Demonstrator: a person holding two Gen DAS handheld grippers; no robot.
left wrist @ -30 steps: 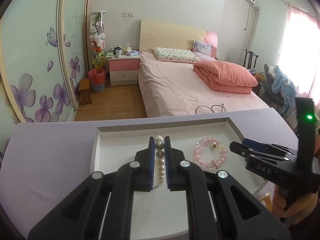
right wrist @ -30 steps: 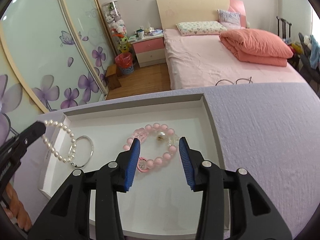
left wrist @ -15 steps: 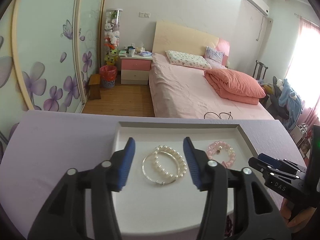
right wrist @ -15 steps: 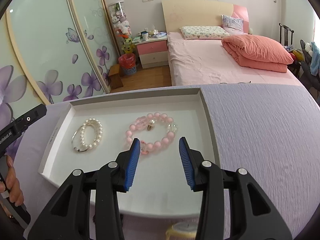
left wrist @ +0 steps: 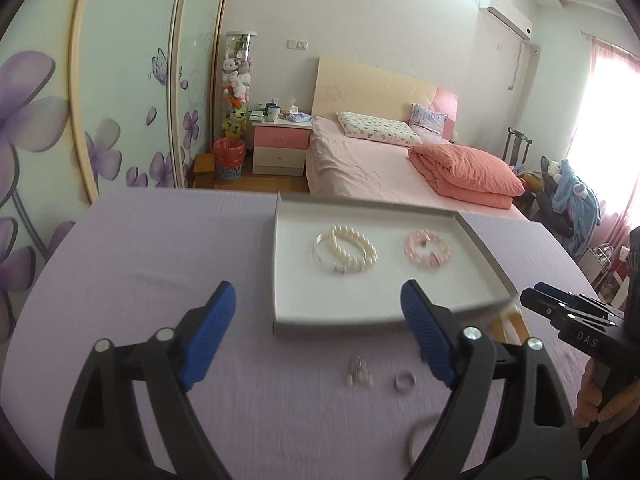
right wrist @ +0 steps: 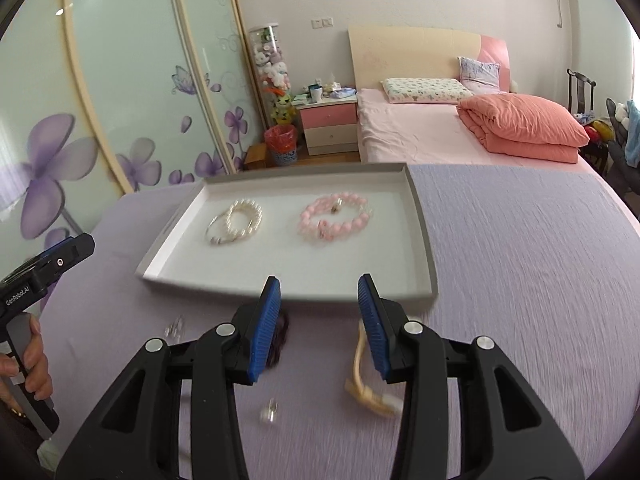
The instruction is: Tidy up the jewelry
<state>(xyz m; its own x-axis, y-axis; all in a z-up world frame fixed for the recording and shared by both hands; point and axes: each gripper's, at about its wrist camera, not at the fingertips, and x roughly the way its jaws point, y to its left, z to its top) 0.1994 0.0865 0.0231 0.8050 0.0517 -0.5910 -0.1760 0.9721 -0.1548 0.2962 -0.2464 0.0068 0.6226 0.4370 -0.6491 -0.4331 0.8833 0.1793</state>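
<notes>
The left gripper (left wrist: 316, 332) is spread wide with nothing between its blue pads (left wrist: 208, 332), and it hangs over the lavender tabletop (left wrist: 160, 264) short of the tray's near edge. Just ahead of its jaws, on the cloth, lie a small cluster of pale stud-like pieces (left wrist: 360, 372) and, to their right, a small pale ring (left wrist: 404, 382); both are blurred. The right gripper (right wrist: 318, 324) is also released, its jaws parted more narrowly and gripping nothing, poised over the tabletop just before the tray's near edge. Beside its left pad a dark beaded piece (right wrist: 280, 338) rests on the cloth, partly hidden by the pad, and by its right pad lies a cream curved piece (right wrist: 366, 384), blurred. A small clear item (right wrist: 270, 414) sits nearer the camera between the fingers, and a few tiny clear bits (right wrist: 174, 326) lie off to the left. Beyond both grippers the shallow white tray (right wrist: 422, 240) sits on the tabletop toward its far edge. Inside it, in the far left part, the pearl bracelet (right wrist: 238, 222) lies overlapping a thin silver bangle (left wrist: 320, 250); in the far right part lies the pink bead bracelet (right wrist: 334, 218), apart from the pearls. The near half of the tray floor is bare white. Behind the tabletop stands a pink bed (right wrist: 440, 136).
</notes>
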